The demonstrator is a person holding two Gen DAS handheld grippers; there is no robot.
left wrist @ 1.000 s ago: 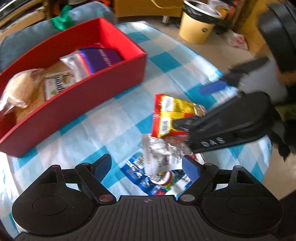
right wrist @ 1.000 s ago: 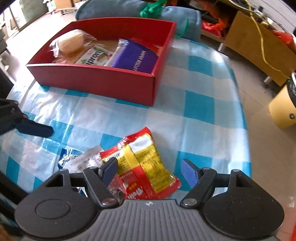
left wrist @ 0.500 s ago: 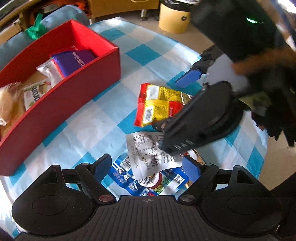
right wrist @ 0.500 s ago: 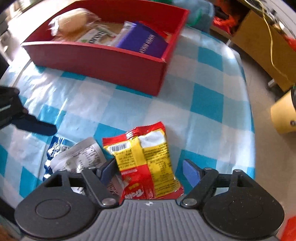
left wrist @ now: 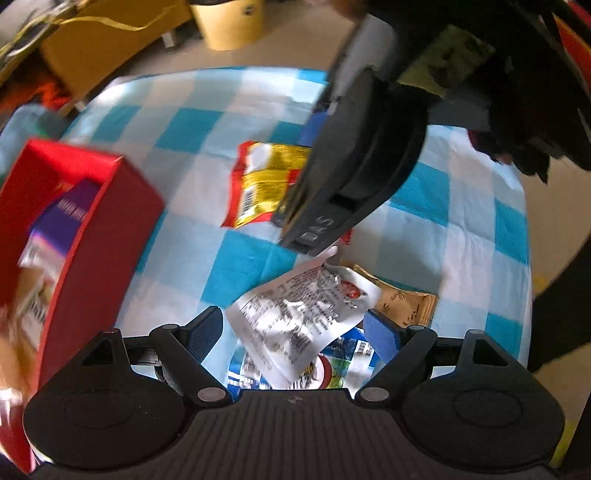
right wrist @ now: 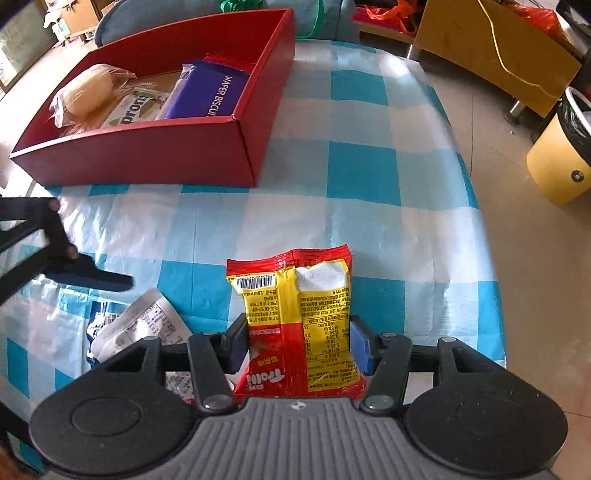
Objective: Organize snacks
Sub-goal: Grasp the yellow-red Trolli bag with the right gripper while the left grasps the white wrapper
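My right gripper [right wrist: 299, 343] is shut on a red and yellow snack packet [right wrist: 299, 317], its pads pressing both sides; the packet also shows in the left wrist view [left wrist: 262, 184] under the right gripper's body [left wrist: 351, 177]. My left gripper [left wrist: 295, 328] is open over a white printed packet [left wrist: 303, 317] that lies on a blue and white packet [left wrist: 343, 365] and a brown sachet [left wrist: 406, 310]. The red box [right wrist: 147, 155] holds a purple wafer pack [right wrist: 207, 92], a bread bag [right wrist: 88, 92] and a green-lettered packet [right wrist: 129, 109].
A blue and white checked cloth [right wrist: 369, 184] covers the table; its edge runs along the right. A yellow bin [right wrist: 561, 162] and a yellow cabinet [right wrist: 491, 48] stand on the floor beyond. A blue cushion [right wrist: 325, 18] lies behind the box.
My right gripper has closed its pads onto the red and yellow packet. The left gripper has swung right, so the red box now sits at its far left.
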